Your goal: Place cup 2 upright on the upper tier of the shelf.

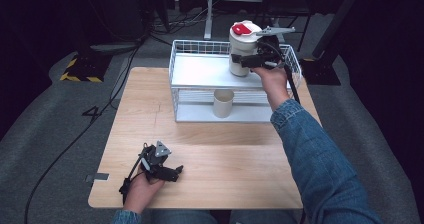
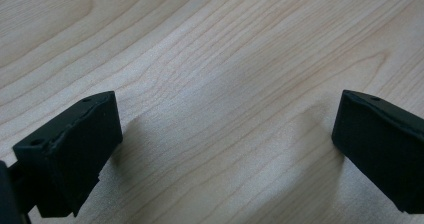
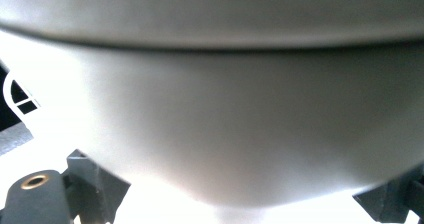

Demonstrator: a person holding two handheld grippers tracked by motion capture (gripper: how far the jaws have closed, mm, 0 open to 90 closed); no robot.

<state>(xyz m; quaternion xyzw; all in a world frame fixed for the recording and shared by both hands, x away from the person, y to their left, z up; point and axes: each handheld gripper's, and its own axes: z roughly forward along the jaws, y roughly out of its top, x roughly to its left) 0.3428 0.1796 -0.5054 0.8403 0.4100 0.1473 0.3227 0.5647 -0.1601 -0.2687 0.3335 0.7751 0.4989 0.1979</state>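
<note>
The wooden table (image 1: 210, 149) takes up the middle of the high view, its grain showing close up in the left gripper view (image 2: 225, 59). Toward twelve o'clock on it stands a white wire rack (image 1: 200, 71) with two shelves, its wire rim running round the upper one.

A person's right arm in a blue denim sleeve (image 1: 320, 159) comes in from five o'clock and reaches up to the rack's one-o'clock corner. The other hand rests near the table's seven-o'clock edge.

The white canister (image 1: 243, 49) stands upright on the upper shelf, at the rack's one-o'clock side, with a red patch (image 1: 242, 29) on its lid. In the right gripper view its pale curved wall (image 3: 225, 134) is pressed right up against the camera, blurred, and spans the gap between the jaws.

The right gripper (image 1: 252, 60) is clasped round the canister's lower body from the three-o'clock side, one jaw on either flank, a grey three-cornered plate (image 1: 275, 31) on top of it.

A smaller white cup (image 1: 223, 103) stands upright on the lower shelf, at about six o'clock from the canister and well apart from it.

The left gripper (image 1: 172, 173) lies low over the table at seven o'clock, jaws spread wide with bare wood between them (image 2: 225, 149), grasping nothing.
</note>
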